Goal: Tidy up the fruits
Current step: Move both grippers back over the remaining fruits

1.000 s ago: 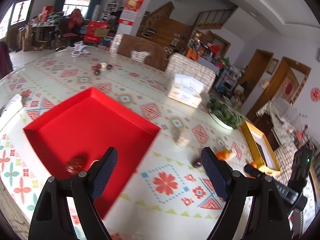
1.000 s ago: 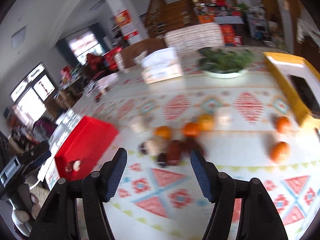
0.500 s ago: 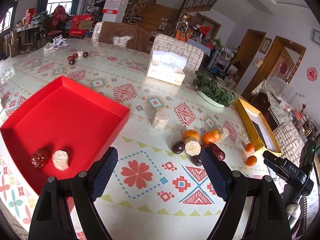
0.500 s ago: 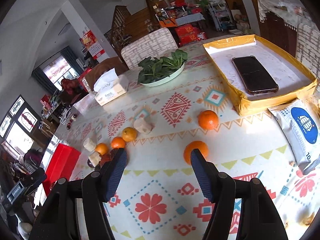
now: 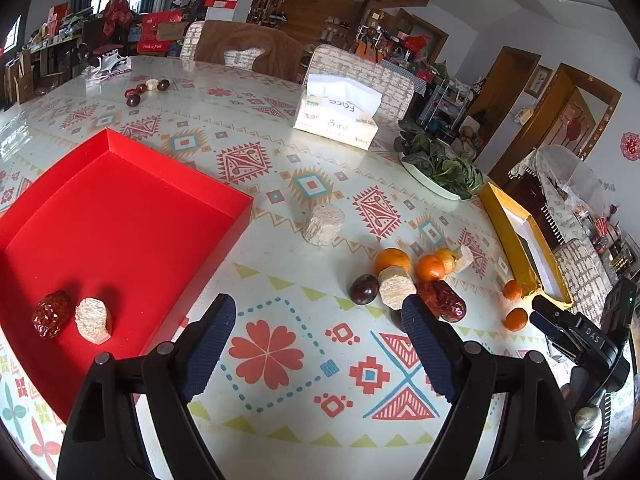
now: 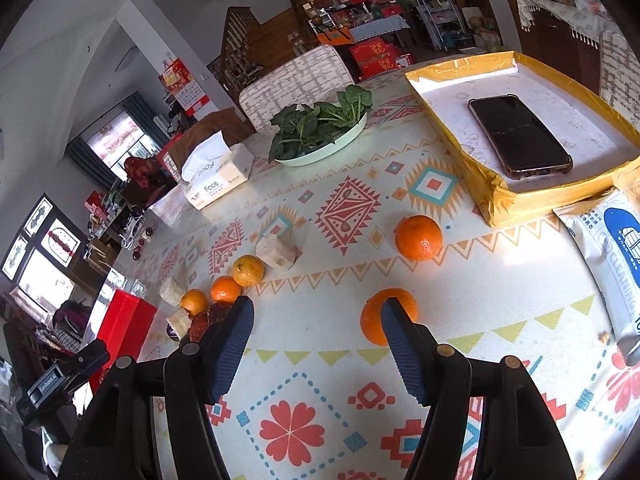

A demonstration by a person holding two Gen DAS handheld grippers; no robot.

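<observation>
While the nearest orange (image 6: 376, 316) sits just past your right gripper (image 6: 316, 344), partly behind its right-hand finger, shift slightly right to centre it; round, so no axis matters. Right fingers (image 6: 230, 346) spread wide, holding nothing. Left gripper (image 5: 318, 344) also spread and empty, aimed between the red tray (image 5: 120, 216) and the fruit pile (image 5: 408, 280). Tray holds a date (image 5: 50, 318) and a pale chunk (image 5: 93, 320). Open worktop (image 6: 320, 360) around the orange; yellow box (image 6: 504, 196) well apart.

"Face" on tissue box (image 5: 335, 114), "CLEANING" on wipes pack (image 6: 616, 256)
</observation>
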